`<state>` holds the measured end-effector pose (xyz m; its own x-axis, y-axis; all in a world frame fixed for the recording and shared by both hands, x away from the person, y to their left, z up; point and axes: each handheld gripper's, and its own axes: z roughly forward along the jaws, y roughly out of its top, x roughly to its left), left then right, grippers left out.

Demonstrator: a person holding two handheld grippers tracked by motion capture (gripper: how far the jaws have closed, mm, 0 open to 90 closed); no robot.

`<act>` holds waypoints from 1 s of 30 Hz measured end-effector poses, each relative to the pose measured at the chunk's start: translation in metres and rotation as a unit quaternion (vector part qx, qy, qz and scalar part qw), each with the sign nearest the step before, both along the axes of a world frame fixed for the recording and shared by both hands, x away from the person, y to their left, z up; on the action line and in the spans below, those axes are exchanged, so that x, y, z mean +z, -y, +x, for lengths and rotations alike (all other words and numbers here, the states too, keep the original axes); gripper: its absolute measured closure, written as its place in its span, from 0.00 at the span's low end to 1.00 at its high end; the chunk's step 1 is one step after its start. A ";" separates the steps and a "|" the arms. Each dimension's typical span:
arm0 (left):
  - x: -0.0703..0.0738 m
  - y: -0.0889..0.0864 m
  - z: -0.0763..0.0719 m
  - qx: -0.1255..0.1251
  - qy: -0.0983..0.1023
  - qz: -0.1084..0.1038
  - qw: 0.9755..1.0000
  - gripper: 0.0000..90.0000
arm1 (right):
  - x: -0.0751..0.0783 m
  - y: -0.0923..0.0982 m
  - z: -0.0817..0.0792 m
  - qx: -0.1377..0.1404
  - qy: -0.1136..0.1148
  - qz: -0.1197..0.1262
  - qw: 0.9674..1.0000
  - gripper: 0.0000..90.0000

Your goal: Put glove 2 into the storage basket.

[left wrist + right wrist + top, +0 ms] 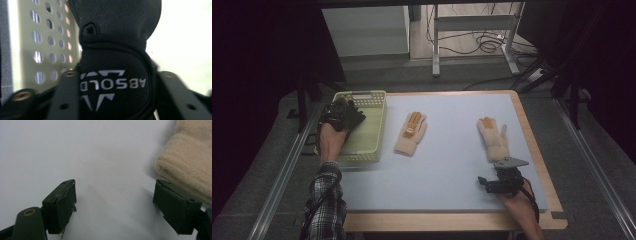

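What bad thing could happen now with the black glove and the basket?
The black glove sits between the left gripper jaws over the green basket. It might catch on a jaw and come back out when the hand lifts. The right gripper stands open beside a cream glove, so a sudden move could knock that glove askew.

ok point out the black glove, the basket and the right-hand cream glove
black glove (113, 82), left gripper view, printed cuff
basket (379, 107), high view, right wall
right-hand cream glove (494, 140), high view, palm

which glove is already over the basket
The black fabric glove between the left gripper's jaws, over the yellow-green perforated plastic basket; both cream knitted gloves lie on the table.
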<state>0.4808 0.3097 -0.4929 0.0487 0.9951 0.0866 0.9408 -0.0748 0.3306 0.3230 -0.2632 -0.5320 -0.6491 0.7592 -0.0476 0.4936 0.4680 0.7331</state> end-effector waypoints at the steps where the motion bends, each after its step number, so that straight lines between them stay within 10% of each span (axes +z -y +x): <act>1: -0.001 0.000 -0.001 -0.003 -0.005 0.001 1.000 0.52 | 0.000 0.000 0.000 0.000 0.000 0.000 1.000 0.21; 7: -0.002 -0.004 -0.007 -0.015 -0.023 -0.004 1.000 0.30 | 0.000 0.000 0.000 0.000 0.000 -0.001 1.000 0.21; 18: 0.015 -0.011 -0.025 -0.040 0.027 -0.064 0.997 0.07 | 0.000 0.000 0.000 0.000 0.000 -0.001 1.000 0.21; 23: 0.023 -0.012 -0.037 -0.060 0.066 -0.103 0.991 0.06 | 0.000 0.000 0.000 0.000 0.000 -0.001 1.000 0.21; 30: 0.036 0.002 -0.059 -0.117 0.127 -0.102 0.980 0.02 | 0.000 0.000 0.000 0.000 0.000 -0.001 1.000 0.21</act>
